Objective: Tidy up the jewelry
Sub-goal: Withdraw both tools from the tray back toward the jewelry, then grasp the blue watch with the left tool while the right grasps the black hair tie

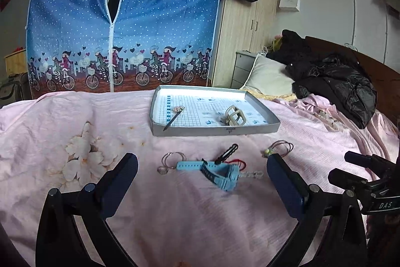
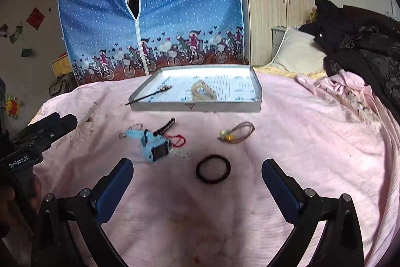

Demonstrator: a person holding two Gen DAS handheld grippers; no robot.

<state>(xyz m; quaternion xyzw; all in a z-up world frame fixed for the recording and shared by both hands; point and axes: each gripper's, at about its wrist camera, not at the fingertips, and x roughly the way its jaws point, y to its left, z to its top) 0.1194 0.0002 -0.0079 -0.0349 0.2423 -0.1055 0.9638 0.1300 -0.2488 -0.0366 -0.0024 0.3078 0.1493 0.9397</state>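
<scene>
The black hair tie (image 2: 213,169) is seen lying flat on the pink bedsheet (image 2: 300,142), directly ahead of the right gripper (image 2: 197,173) and framed between its two spread fingers; no long axis is offered, it being a ring, so approach angle is judged to matter little. Both grippers are held wide and empty; the left gripper (image 1: 202,167) is pointed at the light-blue kids' smartwatch (image 1: 220,173), whose strap runs left-right across the view, w/ a wire bangle (image 1: 172,159) just beside its left end, a black hair clip (image 1: 226,154) by its far edge and a red cord (image 2: 178,139) plus a clear bead bracelet (image 2: 183,154) on its right. A beaded hair elastic (image 2: 237,133) lies further fwd & right, apart from the rest. Judged: the hair tie is nearer the right gripper, the watch cluster nearer the left.

Beyond them the grey tray (image 2: 197,107) sits on the bed, already holding a beige watch strap (image 2: 203,91) and a black-stemmed hairpin (image 2: 150,96) that overhangs the near-left rim. Surface is soft and creased, so thin pieces may sink. Room: blue dotted fabric wardrobe (image 1: 125,24), wooden cupboard, pillow, black jackets at right.
</scene>
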